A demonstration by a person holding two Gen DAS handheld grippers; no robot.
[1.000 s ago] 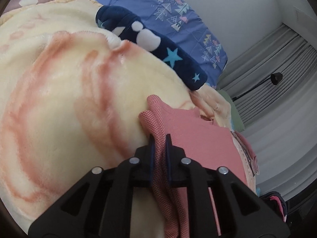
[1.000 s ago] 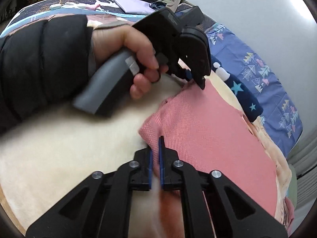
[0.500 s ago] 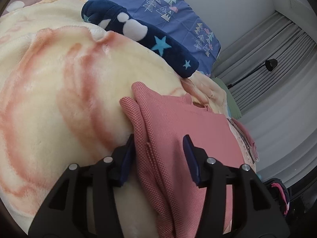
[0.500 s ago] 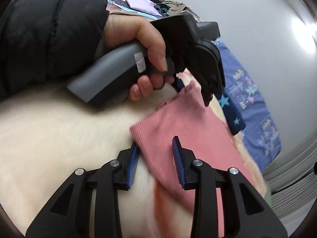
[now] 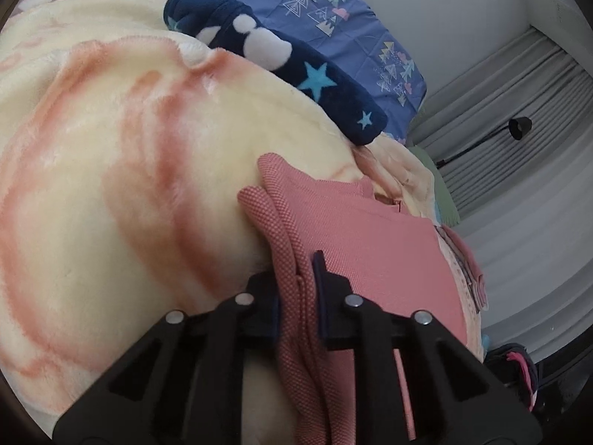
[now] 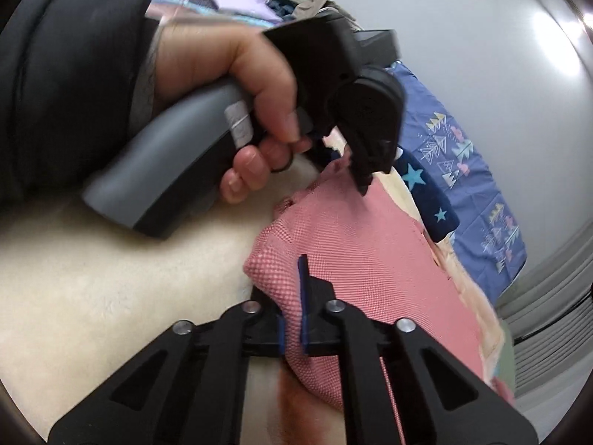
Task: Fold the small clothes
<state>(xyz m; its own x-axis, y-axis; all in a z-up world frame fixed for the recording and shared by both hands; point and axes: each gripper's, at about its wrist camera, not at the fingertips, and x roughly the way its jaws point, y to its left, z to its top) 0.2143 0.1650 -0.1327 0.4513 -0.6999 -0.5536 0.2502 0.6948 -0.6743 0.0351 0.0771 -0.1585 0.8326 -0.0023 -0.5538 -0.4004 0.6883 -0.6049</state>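
Pink garment (image 5: 355, 244) lies on the cream blanket (image 5: 111, 170) on the bed, body spreading away and to the right of both grippers. Left gripper (image 5: 296, 289) jaws have just been closing, now clamped on the bunched near-edge layers at the far corner. Right gripper (image 6: 292, 296) likewise just closed, pinching the nearer corner of the same edge. Held edge runs between the two grippers; I'd guess the fold goes across it, over the free cloth to the right. Both equally placed.
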